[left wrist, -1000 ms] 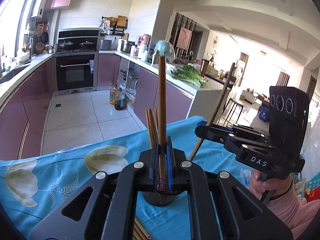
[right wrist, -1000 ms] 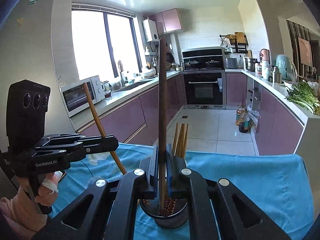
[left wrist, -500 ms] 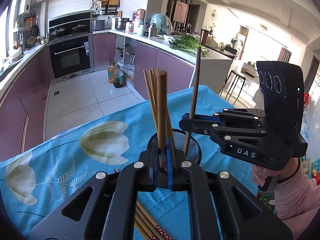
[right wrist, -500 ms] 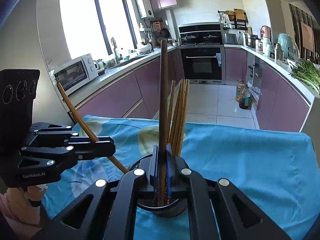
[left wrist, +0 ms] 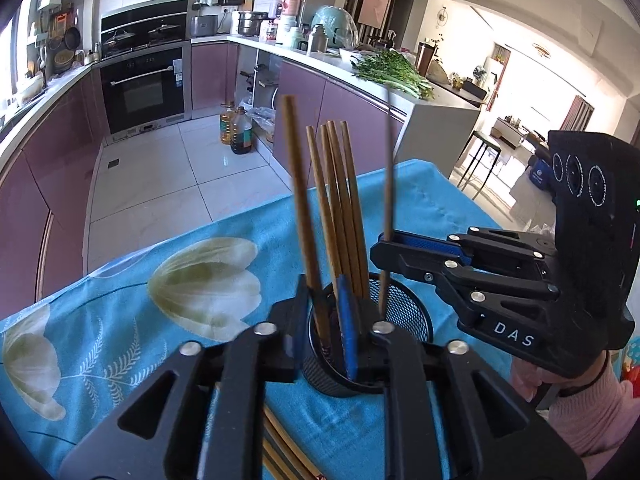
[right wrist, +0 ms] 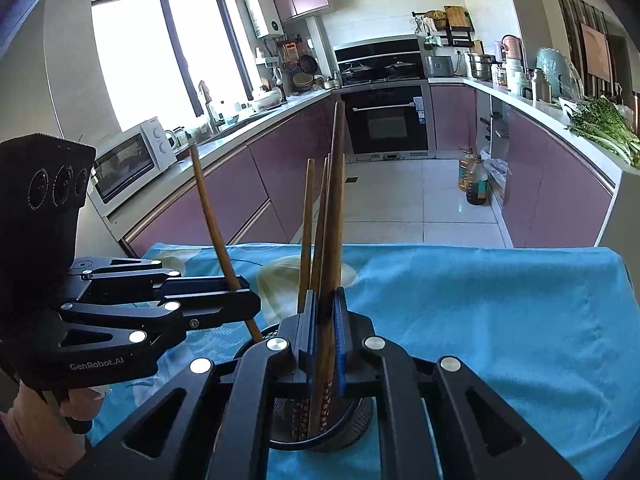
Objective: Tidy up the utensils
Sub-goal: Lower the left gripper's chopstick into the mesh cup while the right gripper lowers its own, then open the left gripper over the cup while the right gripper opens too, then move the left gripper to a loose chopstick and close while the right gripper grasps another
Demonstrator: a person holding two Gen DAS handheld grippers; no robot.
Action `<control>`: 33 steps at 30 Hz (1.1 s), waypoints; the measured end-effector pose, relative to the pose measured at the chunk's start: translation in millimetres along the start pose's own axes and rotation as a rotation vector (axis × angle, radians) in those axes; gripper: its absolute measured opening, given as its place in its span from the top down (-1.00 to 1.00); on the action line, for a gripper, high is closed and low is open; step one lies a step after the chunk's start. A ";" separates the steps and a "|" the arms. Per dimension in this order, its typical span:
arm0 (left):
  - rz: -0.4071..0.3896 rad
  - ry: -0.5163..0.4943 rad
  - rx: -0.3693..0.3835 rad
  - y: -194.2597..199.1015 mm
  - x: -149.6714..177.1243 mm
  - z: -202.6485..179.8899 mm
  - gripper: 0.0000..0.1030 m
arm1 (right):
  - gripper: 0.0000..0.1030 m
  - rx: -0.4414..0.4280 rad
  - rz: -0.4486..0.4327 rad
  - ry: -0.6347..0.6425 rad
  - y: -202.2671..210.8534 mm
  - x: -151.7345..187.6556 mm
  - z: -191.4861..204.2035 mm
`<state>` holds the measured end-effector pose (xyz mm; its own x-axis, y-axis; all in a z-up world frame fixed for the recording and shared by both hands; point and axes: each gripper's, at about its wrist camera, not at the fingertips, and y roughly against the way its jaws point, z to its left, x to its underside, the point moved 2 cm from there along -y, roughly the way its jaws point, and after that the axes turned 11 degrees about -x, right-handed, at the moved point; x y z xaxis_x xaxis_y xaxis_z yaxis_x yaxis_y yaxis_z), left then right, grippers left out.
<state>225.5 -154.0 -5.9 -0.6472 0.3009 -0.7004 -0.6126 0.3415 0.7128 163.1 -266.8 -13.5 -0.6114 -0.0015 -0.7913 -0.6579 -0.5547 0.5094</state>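
A black mesh holder (left wrist: 404, 312) stands on the blue cloth with several brown chopsticks (left wrist: 344, 200) upright in it. My left gripper (left wrist: 324, 292) hangs right over its rim, jaws opening. A chopstick (left wrist: 298, 184) stands loose between them, leaning left, its lower end inside the holder. My right gripper (left wrist: 386, 245) comes in from the right, shut on a thin chopstick (left wrist: 387, 168) whose tip dips into the holder. In the right wrist view that gripper (right wrist: 324, 304) clamps its chopstick (right wrist: 338, 200) above the holder (right wrist: 356, 416), and the left gripper (right wrist: 246, 300) is at left.
A blue flowered tablecloth (left wrist: 192, 280) covers the table. Loose chopsticks (left wrist: 286, 454) lie on it under my left gripper. A hand in a pink sleeve (left wrist: 588, 412) holds the right gripper. Purple kitchen cabinets (right wrist: 256, 184) and oil bottles (left wrist: 236, 130) on the floor lie beyond the table's edge.
Both grippers have come down over the holder and their chopsticks have sunk into it. The left jaws, clamped on their chopstick before, have parted, and it now leans loose.
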 end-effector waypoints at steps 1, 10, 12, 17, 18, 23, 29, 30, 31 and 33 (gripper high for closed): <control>-0.007 -0.001 0.000 0.2 1.2 -0.9 0.54 | 0.78 0.000 0.000 -0.003 0.3 1.5 1.2; -0.121 0.048 -0.073 33.9 27.0 10.9 0.36 | 0.56 -0.012 -0.026 0.025 12.5 10.8 11.5; -0.157 0.061 -0.089 48.4 38.1 16.4 0.32 | 0.48 -0.032 -0.044 0.048 20.5 12.2 20.4; -0.199 0.088 -0.148 74.1 68.8 32.1 0.14 | 0.34 -0.125 -0.057 0.126 40.3 25.4 52.9; -0.194 0.094 -0.158 76.6 77.6 35.8 0.12 | 0.32 -0.145 -0.050 0.138 40.9 28.7 59.5; -0.132 0.120 -0.189 73.8 117.3 47.2 0.10 | 0.29 -0.218 0.046 0.153 22.0 58.0 80.7; -0.043 0.143 -0.206 56.1 160.3 55.3 0.10 | 0.29 -0.219 0.170 0.099 -16.2 95.4 84.0; -0.030 0.147 -0.208 53.0 166.4 55.8 0.10 | 0.29 -0.215 0.184 0.088 -21.7 100.2 83.2; -0.018 0.154 -0.203 49.6 171.0 55.3 0.10 | 0.29 -0.213 0.195 0.076 -26.5 103.6 82.7; 0.002 0.161 -0.201 43.6 179.9 55.2 0.10 | 0.29 -0.195 0.216 0.064 -34.0 109.2 81.0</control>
<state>107.4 -35.8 -102.8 -0.7023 0.1503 -0.6958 -0.6790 0.1520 0.7182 83.0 -180.7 -89.8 -0.6955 -0.1859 -0.6941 -0.4144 -0.6854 0.5988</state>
